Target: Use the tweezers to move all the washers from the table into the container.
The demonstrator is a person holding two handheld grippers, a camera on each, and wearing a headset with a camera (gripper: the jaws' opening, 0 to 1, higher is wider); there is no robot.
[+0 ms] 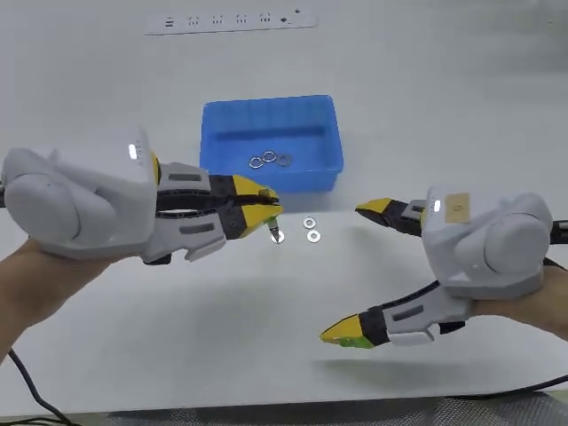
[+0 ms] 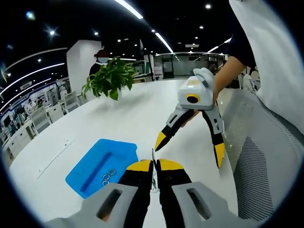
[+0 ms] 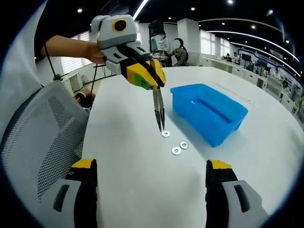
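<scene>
My left gripper (image 1: 266, 205) is shut on a pair of thin metal tweezers (image 3: 159, 111) that point down at the white table. Their tips rest right beside one washer (image 3: 165, 134); I cannot tell whether they pinch it. Two more washers (image 3: 176, 151) (image 3: 184, 145) lie just past it, near the blue container (image 1: 271, 133). Three washers (image 1: 269, 159) lie inside that container. My right gripper (image 1: 359, 271) hovers open to the right of the loose washers, with nothing between its fingers.
A white power strip (image 1: 231, 19) lies at the far edge of the table (image 1: 266, 302). In the left gripper view a potted plant (image 2: 110, 78) stands at the table's far end, with a mesh chair (image 2: 266, 156) alongside.
</scene>
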